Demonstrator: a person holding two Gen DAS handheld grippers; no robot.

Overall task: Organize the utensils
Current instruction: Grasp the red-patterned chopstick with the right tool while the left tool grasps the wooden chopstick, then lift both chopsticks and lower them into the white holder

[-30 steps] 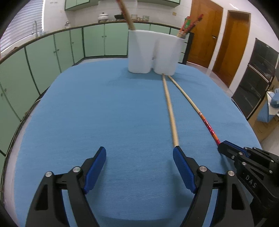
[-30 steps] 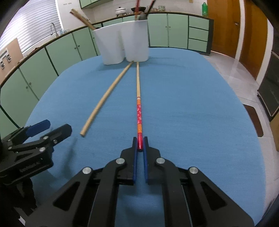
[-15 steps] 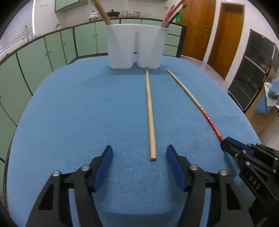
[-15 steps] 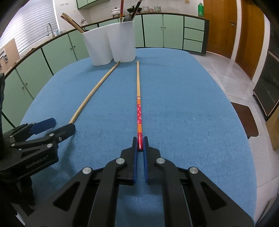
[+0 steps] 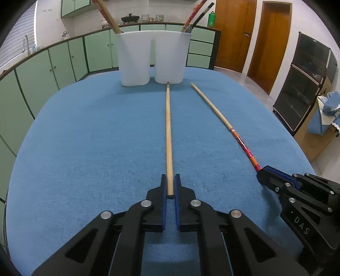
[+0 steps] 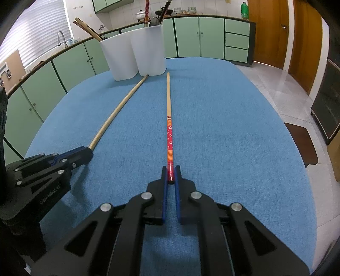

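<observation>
Fingers (image 5: 161, 199) pinch chopsticks (image 5: 169, 135) over blue tablecloth (image 5: 95, 138).

Your left gripper (image 5: 170, 185) covers the near tip of the plain wooden chopstick (image 5: 168, 135); whether that tip rests on the blue tablecloth (image 5: 85, 148) cannot be told. Your right gripper (image 6: 170, 176) likewise hides the butt of the red-handled chopstick (image 6: 169, 135). In the white two-cup holder (image 5: 152, 57), the utensils (image 5: 192, 17) are cut off by the top edge of the left wrist view, and their lower parts are concealed by the cup walls. Countertop items (image 5: 130, 18) behind are too small to identify. The hands holding both grippers lie outside both views.
</observation>
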